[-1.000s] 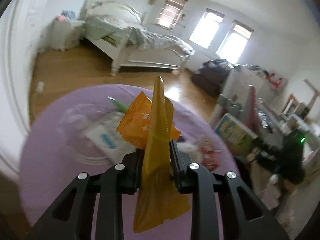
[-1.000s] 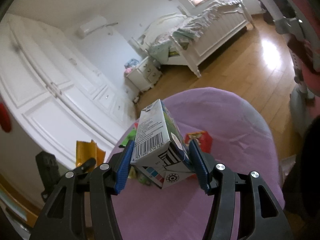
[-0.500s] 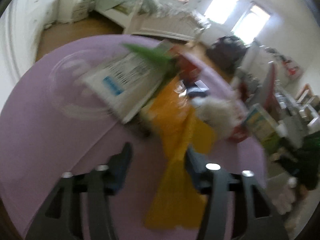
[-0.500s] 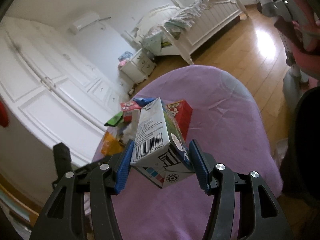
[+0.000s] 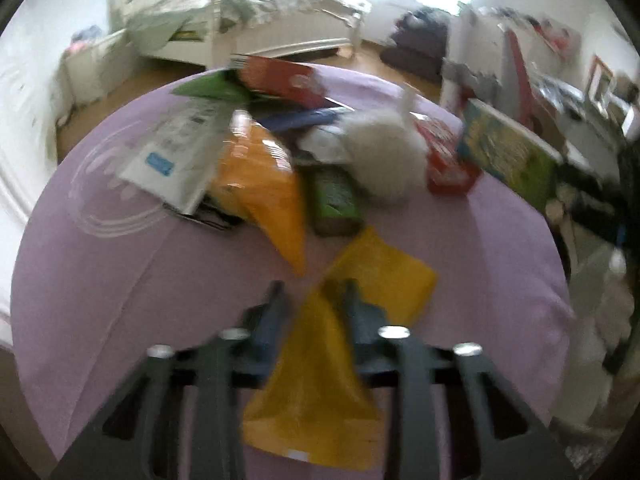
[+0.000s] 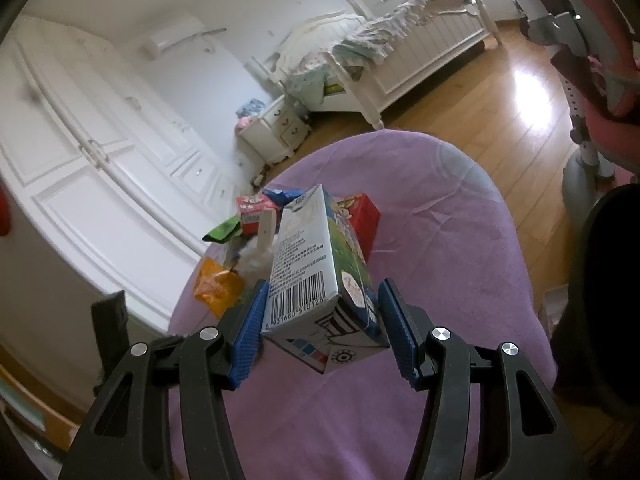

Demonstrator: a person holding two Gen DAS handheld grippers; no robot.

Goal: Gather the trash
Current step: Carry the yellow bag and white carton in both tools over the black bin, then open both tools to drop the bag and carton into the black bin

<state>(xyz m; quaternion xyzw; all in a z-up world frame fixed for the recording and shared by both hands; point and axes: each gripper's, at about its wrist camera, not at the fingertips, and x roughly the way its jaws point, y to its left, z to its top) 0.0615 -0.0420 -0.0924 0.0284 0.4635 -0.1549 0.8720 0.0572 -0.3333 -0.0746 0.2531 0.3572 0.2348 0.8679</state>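
The whole left wrist view is motion-blurred (wrapper print unreadable), and the carton (image 6: 320, 276) hides litter behind it.

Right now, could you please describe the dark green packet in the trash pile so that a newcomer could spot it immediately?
Start at the round purple cloth and find the trash heap on its far half. At the heap's near edge a small dark green packet lies flat between the orange snack bag and a fluffy white wad. It is the only dark, boxy rectangle there; the other green wrapper is brighter and sits at the far edge.
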